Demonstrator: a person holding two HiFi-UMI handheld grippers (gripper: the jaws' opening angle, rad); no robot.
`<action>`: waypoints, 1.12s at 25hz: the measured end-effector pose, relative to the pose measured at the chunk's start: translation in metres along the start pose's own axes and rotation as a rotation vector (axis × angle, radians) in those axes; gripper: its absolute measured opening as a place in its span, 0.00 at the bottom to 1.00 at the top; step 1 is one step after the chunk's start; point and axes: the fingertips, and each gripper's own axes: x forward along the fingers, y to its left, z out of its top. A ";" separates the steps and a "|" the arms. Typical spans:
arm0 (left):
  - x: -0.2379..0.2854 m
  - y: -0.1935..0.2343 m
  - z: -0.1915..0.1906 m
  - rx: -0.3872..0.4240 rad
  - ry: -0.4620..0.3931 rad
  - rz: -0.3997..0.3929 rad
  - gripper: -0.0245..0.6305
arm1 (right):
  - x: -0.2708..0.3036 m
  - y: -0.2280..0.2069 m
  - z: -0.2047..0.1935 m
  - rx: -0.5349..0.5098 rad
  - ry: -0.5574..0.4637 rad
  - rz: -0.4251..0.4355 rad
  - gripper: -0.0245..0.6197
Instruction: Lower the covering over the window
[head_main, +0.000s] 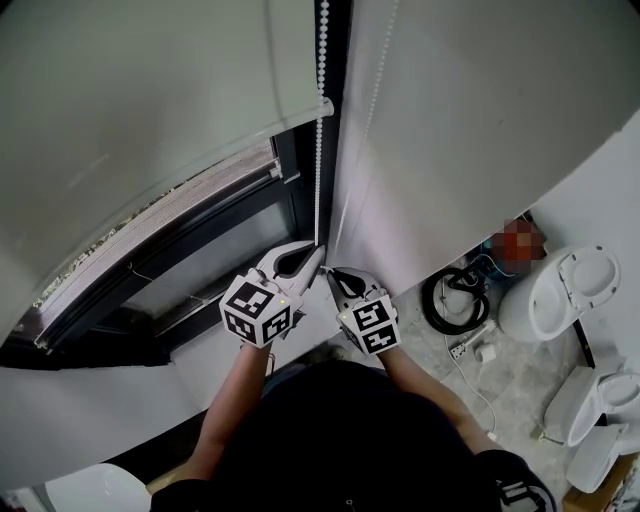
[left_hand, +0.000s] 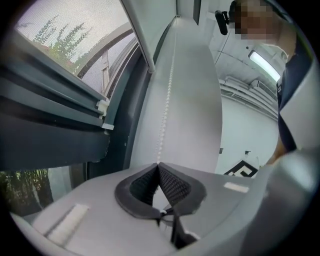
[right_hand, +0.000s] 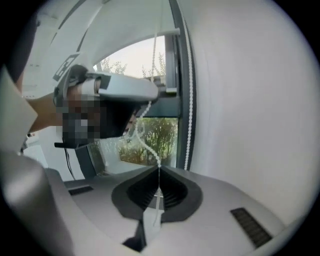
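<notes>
A pale roller blind (head_main: 130, 90) covers the upper part of a dark-framed window (head_main: 210, 235), and its bottom bar (head_main: 215, 165) runs slantwise across the glass. A white bead chain (head_main: 321, 120) hangs down along the frame's right side. My left gripper (head_main: 316, 252) is shut on that chain, which rises straight from the closed tips in the left gripper view (left_hand: 166, 100). Just below and to the right, my right gripper (head_main: 331, 273) is also shut on the chain (right_hand: 146, 144), which curves from its tips up to the left gripper (right_hand: 122, 90). A second strand (right_hand: 190, 90) hangs beside the frame.
A white wall panel (head_main: 450, 130) stands right of the window. On the floor to the right are white toilets (head_main: 565, 290), a coiled black cable (head_main: 455, 298) and a power strip (head_main: 462, 347). The person's dark torso fills the lower middle of the head view.
</notes>
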 end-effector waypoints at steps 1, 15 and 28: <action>0.000 0.002 -0.004 0.001 0.016 0.004 0.05 | -0.002 -0.002 0.008 -0.022 -0.021 -0.014 0.06; -0.007 0.013 -0.020 -0.067 0.017 0.012 0.05 | -0.038 0.012 0.069 -0.038 -0.076 0.145 0.21; -0.010 0.027 -0.020 -0.067 0.012 0.034 0.06 | -0.069 0.055 0.088 -0.354 0.099 0.336 0.22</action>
